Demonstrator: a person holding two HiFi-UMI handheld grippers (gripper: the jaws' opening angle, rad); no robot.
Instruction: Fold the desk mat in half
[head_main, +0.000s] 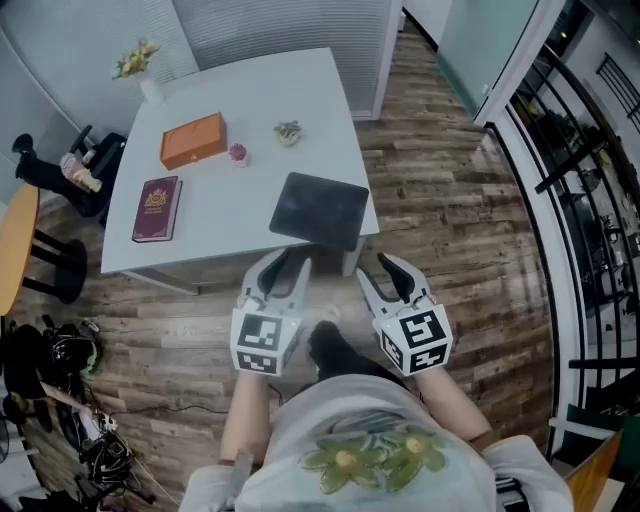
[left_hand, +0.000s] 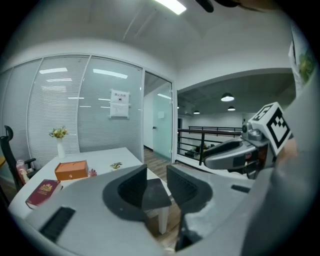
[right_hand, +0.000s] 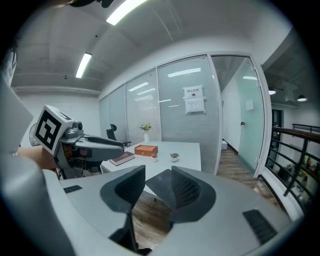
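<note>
Head view: the mat (head_main: 320, 210) lies flat at the tabletop's (head_main: 250, 190) near right corner, long axis left to right. It is just ahead of the left gripper (head_main: 288, 262) and right gripper (head_main: 378, 268), neither clearly nearer.
Left gripper view: jaws apart, empty, mat (left_hand: 152, 194) framed between.
Right gripper view: jaws likewise parted, empty, mat (right_hand: 159, 187) ahead.

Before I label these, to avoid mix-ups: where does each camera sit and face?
Head view: on the person's head, facing steeply down at table and mat; left tool, right tool, forearms show.
Left gripper view: on the left tool, along its open jaws toward the mat; right tool shows.
Right gripper view: on the right tool, likewise; left tool shows.
Shared: mat, orange box.
</note>
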